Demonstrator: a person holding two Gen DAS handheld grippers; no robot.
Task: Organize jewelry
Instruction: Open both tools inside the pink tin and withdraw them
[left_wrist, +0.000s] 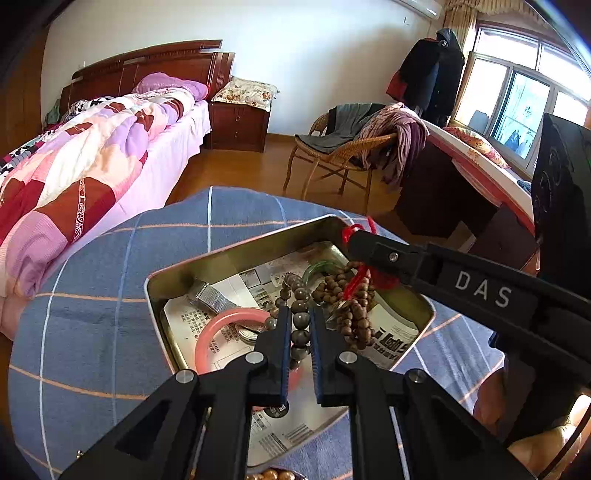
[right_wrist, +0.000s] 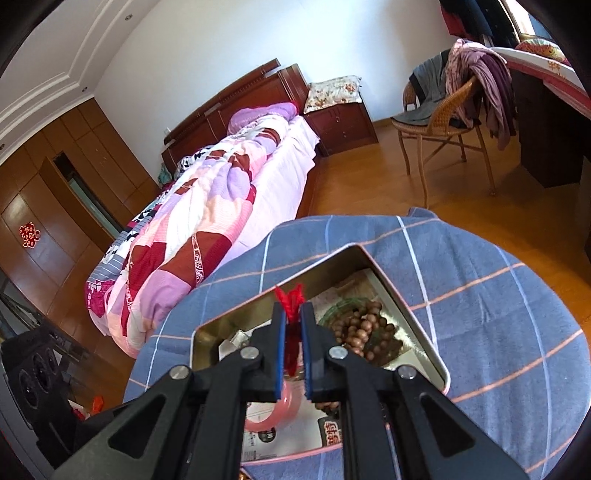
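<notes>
A metal tin (left_wrist: 236, 254) lined with newspaper (left_wrist: 391, 332) is seen on a blue checked cloth (left_wrist: 110, 295), with both tools reaching over it. In the left wrist view, a strand of large dark beads (left_wrist: 300, 317) is caught between the nearly closed jaws of the left gripper (left_wrist: 300, 314), and the strand runs along the gap toward the camera. Just left of those jaws a pink bangle (left_wrist: 221, 321) and a mesh watch band (left_wrist: 214, 299) are shown; just beyond and to the right, a heap of small brown beads (left_wrist: 351, 302) and a green bangle (left_wrist: 321, 266) lie near the far corner of the tin. Only this view shows the right gripper (left_wrist: 351, 236) from the side, reaching in from the right over the far rim with a red cord (left_wrist: 354, 280) hanging from its tip. In the right wrist view, the right gripper (right_wrist: 293, 314) is seen closed on the red cord (right_wrist: 291, 299), a red tuft standing above the fingertips; the brown beads (right_wrist: 365, 325) lie just right of the jaws and the pink bangle (right_wrist: 280, 410) beneath them. The tin's walls (right_wrist: 406, 317) stand close on the far and right sides of both jaws, while the cloth (right_wrist: 480, 295) stretches wide around the tin.
</notes>
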